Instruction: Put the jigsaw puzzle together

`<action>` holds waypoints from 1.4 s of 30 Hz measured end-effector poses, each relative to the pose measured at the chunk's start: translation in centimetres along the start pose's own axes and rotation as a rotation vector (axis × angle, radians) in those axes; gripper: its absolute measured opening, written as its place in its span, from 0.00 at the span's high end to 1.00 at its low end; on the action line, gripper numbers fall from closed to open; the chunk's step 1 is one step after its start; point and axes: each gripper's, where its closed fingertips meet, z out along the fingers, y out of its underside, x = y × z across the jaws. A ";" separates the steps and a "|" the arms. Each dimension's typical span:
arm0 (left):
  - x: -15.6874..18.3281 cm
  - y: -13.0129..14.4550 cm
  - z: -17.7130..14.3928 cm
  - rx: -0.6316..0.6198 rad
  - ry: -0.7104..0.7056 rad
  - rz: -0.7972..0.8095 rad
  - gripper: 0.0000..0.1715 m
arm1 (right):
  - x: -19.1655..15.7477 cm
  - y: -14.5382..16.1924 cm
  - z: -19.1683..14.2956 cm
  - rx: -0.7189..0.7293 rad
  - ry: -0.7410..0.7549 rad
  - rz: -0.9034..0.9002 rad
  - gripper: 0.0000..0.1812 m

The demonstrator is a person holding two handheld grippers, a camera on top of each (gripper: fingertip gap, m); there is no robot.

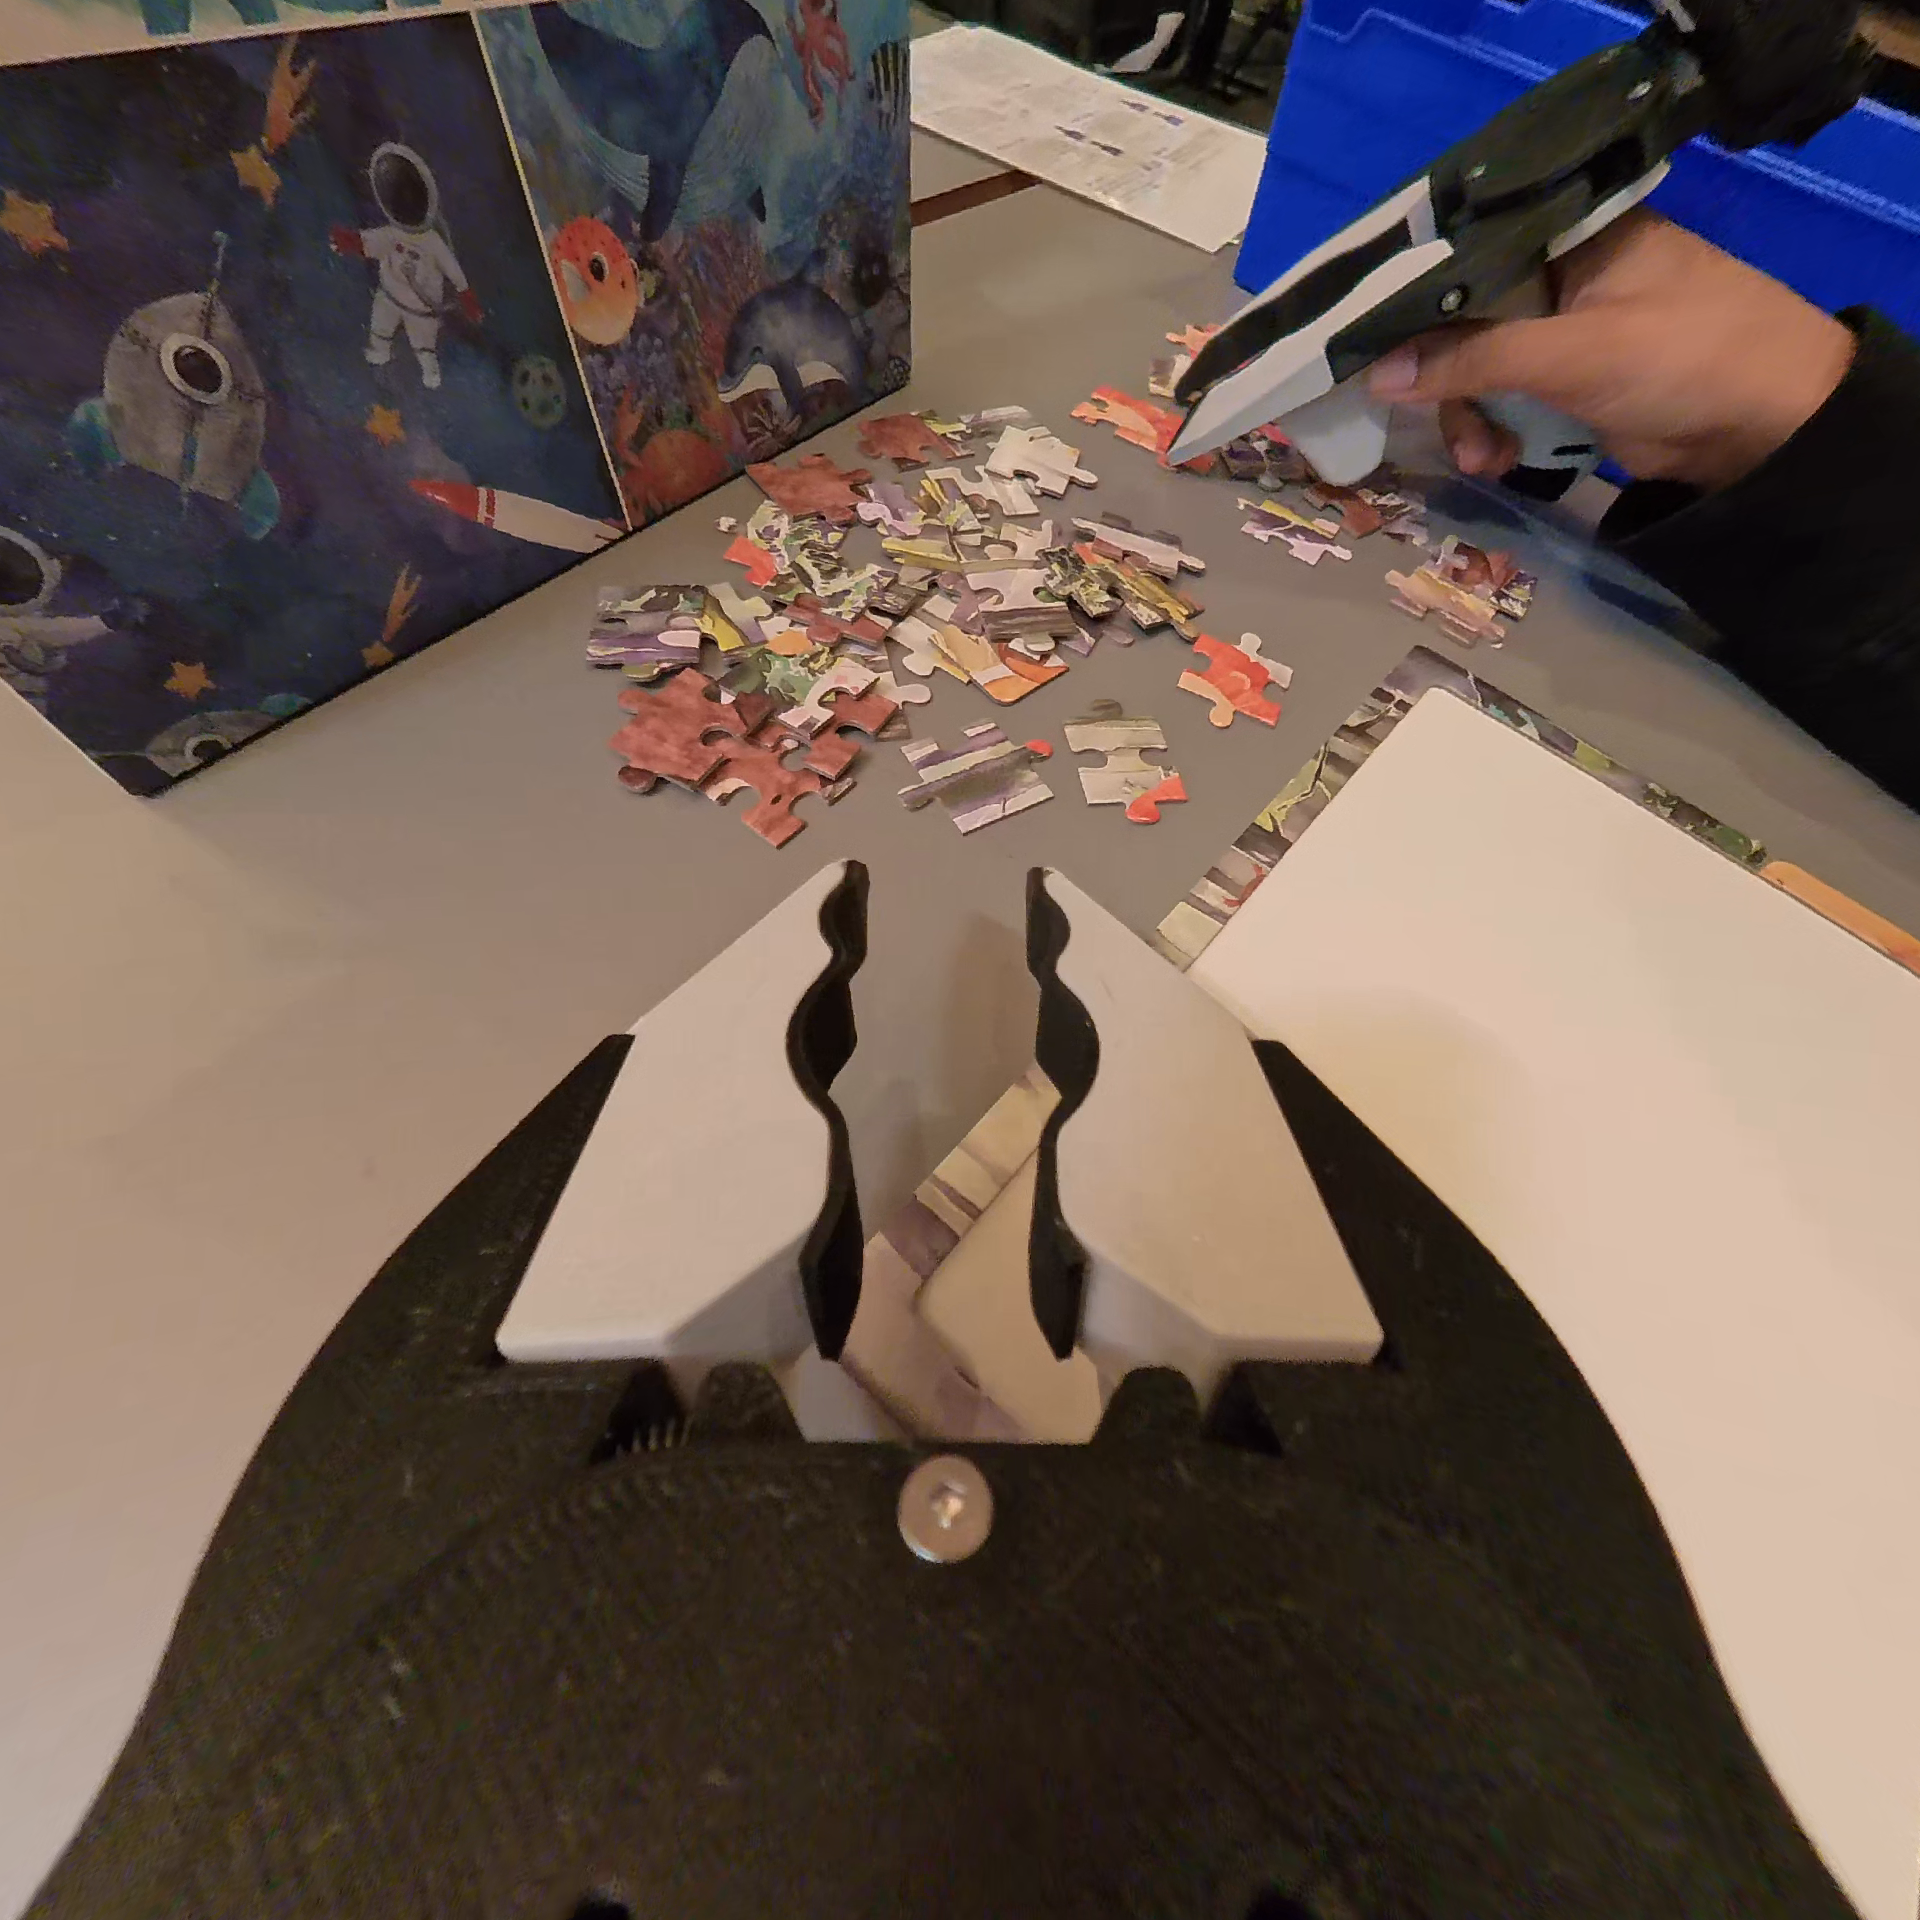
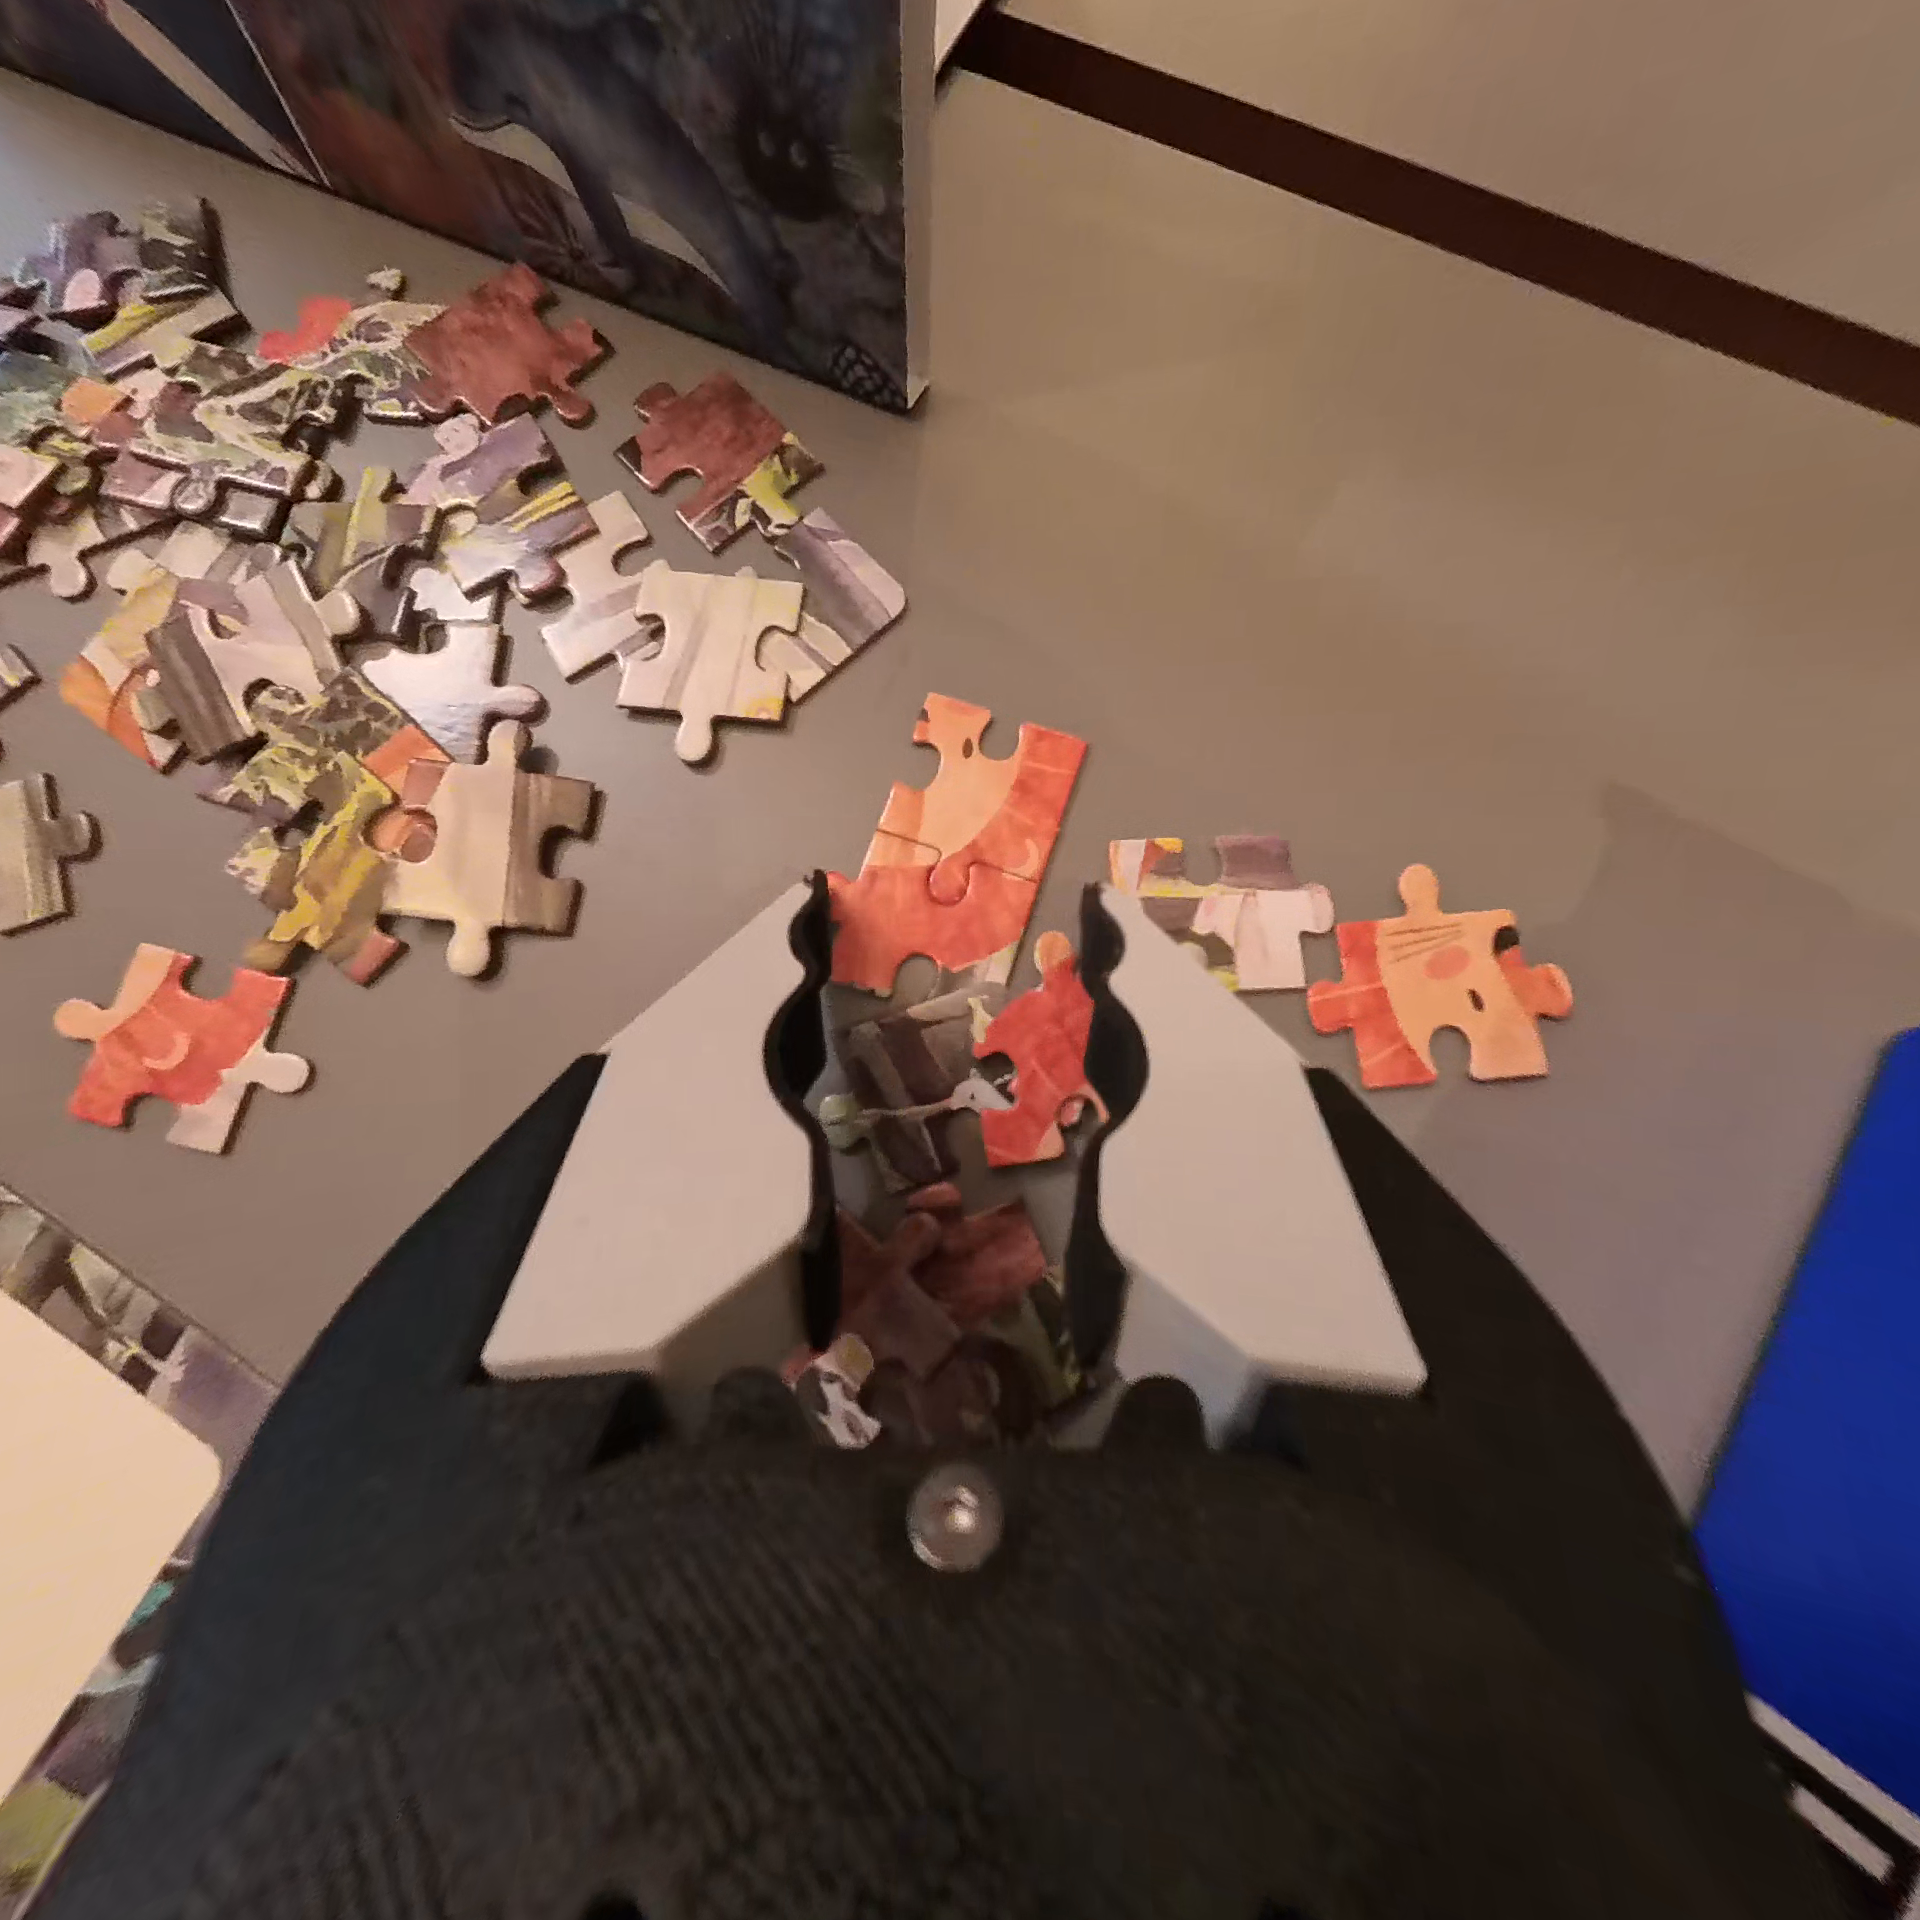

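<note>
Loose jigsaw pieces lie in a pile [image 1: 914,592] on the grey table, also in the right wrist view [image 2: 312,582]. The puzzle tray [image 1: 1288,790], with a printed border and a white inside, lies at the right; its corner shows between my left fingers. My left gripper [image 1: 948,878] is open and empty, low over that corner. My right gripper [image 2: 951,894] is open, tips down over a joined orange pair [image 2: 956,831], a single orange piece [image 2: 1039,1049] and brown pieces. The left wrist view shows it [image 1: 1184,442] at the pile's far right, held by a hand.
Two picture boxes, a space one [image 1: 260,395] and a sea one [image 1: 727,208], stand at the back left. A blue bin [image 1: 1455,104] stands at the back right, also in the right wrist view [image 2: 1829,1403]. A paper sheet [image 1: 1081,125] lies behind. An orange cat-face piece [image 2: 1439,977] lies alone. One gripper's finger ends stand about 30 cm off the other's. The orange cat-face piece [image 2: 1439,977] lies around 6 cm away from my right fingertips.
</note>
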 end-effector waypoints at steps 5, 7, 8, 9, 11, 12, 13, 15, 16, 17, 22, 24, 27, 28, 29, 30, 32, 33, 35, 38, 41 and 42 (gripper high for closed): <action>0.1 0.1 0.1 -0.007 -0.001 0.009 0.83 | -0.5 0.0 0.0 0.008 -0.024 0.012 0.80; 0.1 0.0 0.1 -0.004 0.000 0.006 0.83 | -0.5 -0.1 0.0 0.014 -0.028 0.009 0.84; 0.1 0.0 0.0 -0.003 0.000 0.004 0.83 | -0.6 -0.1 0.0 0.024 -0.040 0.009 0.93; 0.0 0.0 0.0 -0.002 0.001 0.004 0.83 | -0.7 -0.2 0.0 0.034 -0.055 0.013 0.96; 0.1 0.0 0.0 -0.002 0.000 0.007 0.83 | -0.9 -0.1 0.0 0.039 -0.089 0.040 0.95; 0.1 0.0 0.0 -0.003 -0.002 0.010 0.83 | -1.2 -0.1 0.0 0.037 -0.116 0.050 0.94; 0.1 0.0 0.0 -0.004 -0.003 0.015 0.83 | -1.6 -0.2 -0.1 0.038 -0.143 0.058 0.94; 0.2 0.1 0.1 -0.010 -0.007 0.026 0.83 | -2.6 -0.4 -0.1 0.047 -0.190 0.054 0.94; 0.2 0.1 0.1 -0.012 -0.008 0.032 0.83 | -2.8 -0.5 -0.1 0.048 -0.192 0.043 0.94; 0.3 0.1 0.1 -0.013 -0.010 0.038 0.83 | -2.8 -0.6 -0.2 0.051 -0.178 0.026 0.93; -0.1 -0.1 -0.1 0.003 -0.019 0.026 0.83 | -2.0 -1.2 -0.6 0.060 -0.029 -0.122 0.80; -0.3 -0.2 -0.2 0.014 -0.009 0.002 0.83 | -2.1 -1.0 -0.3 0.040 0.010 -0.196 0.76; -0.4 -0.3 -0.3 0.027 0.004 -0.029 0.83 | -3.3 -0.6 0.4 0.034 -0.041 -0.173 0.72; -0.5 -0.4 -0.3 0.031 0.006 -0.038 0.83 | -3.5 -0.6 0.6 0.036 -0.063 -0.144 0.70; -0.5 -0.4 -0.4 0.034 0.008 -0.044 0.83 | -3.4 -0.5 0.6 0.033 -0.075 -0.116 0.69; -0.6 -0.4 -0.4 0.037 0.011 -0.050 0.83 | -3.3 -0.4 0.6 0.035 -0.085 -0.099 0.68; -0.6 -0.5 -0.4 0.041 0.014 -0.058 0.83 | -3.1 -0.4 0.6 0.043 -0.083 -0.103 0.69; -0.6 -0.5 -0.4 0.042 0.015 -0.060 0.83 | -3.1 -0.4 0.6 0.043 -0.081 -0.099 0.69; -0.6 -0.5 -0.4 0.043 0.017 -0.061 0.83 | -3.1 -0.3 0.5 0.034 -0.077 -0.100 0.72; -0.5 -0.5 -0.4 0.040 0.017 -0.056 0.83 | -3.3 -0.3 0.4 0.032 -0.091 -0.106 0.82; -0.3 -0.5 -0.4 0.039 0.019 -0.051 0.83 | -3.3 -0.3 0.4 0.033 -0.096 -0.106 0.82; -0.3 -0.4 -0.3 0.037 0.021 -0.049 0.83 | -3.3 -0.3 0.4 0.032 -0.097 -0.107 0.82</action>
